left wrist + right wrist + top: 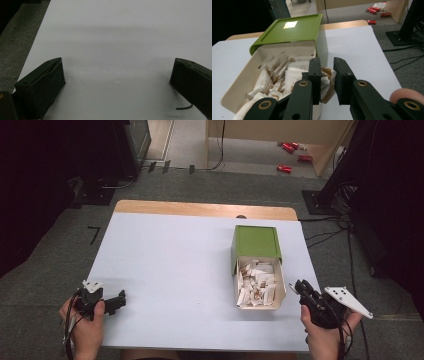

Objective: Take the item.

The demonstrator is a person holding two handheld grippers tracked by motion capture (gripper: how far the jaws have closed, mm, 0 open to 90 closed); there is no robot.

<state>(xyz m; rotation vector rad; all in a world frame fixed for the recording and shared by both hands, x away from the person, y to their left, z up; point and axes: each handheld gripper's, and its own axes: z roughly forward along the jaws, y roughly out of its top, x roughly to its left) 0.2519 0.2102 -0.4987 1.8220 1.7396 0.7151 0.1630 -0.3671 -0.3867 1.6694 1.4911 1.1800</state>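
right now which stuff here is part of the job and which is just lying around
Part of the job:
- green-lidded box, lid slid back
- paper sachets inside it
- right tool, jaws a little apart, beside the box's open end
- left tool, jaws wide apart over bare table

Just lying about:
- red cans on the floor beyond
- cables on the carpet

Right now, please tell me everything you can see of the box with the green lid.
The box is a cream, plastic-looking rectangular tub that sits flat on the right part of the white table. Its green lid is slid back over the far half, so the near half is open. Inside lie many small white and brown paper packets in a loose heap. The right gripper hovers beside its near right corner; whether it touches the box cannot be told.
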